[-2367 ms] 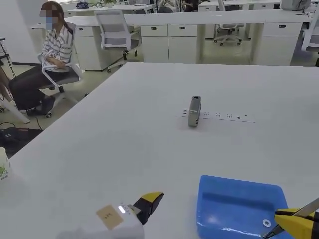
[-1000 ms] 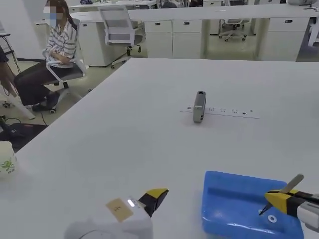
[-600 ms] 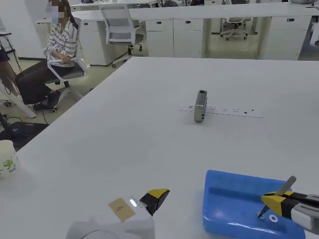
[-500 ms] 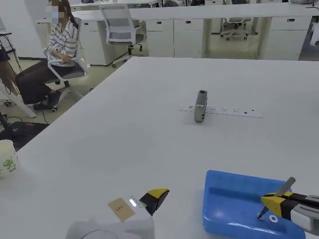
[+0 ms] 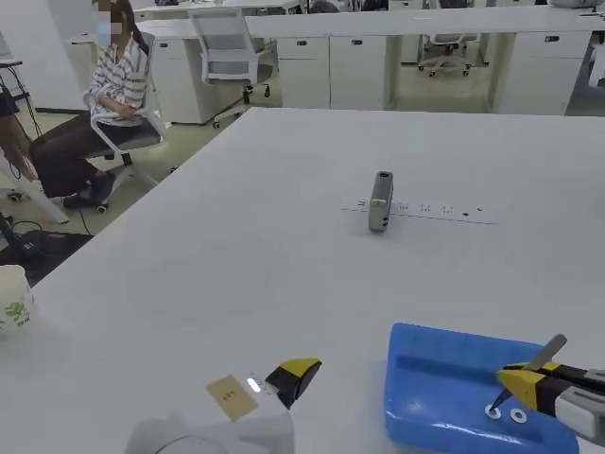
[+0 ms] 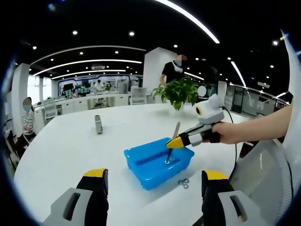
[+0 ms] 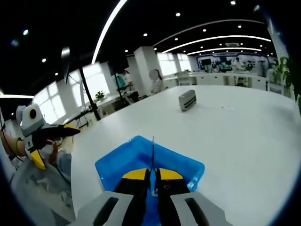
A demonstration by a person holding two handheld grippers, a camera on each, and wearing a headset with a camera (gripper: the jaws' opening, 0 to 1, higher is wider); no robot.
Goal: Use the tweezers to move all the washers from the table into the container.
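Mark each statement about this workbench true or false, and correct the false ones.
1. The right tool is shut on the tweezers. True.
2. The left tool has its jaws closed. False: they stand wide apart and hold nothing.
3. The blue container holds no washers. False: two washers lie in it, by the tweezer tips.
4. Loose washers lie on the table beside the container. True, as the left gripper view shows.
5. The grey device sits inside the container. False: it stands on the table, well beyond the container.
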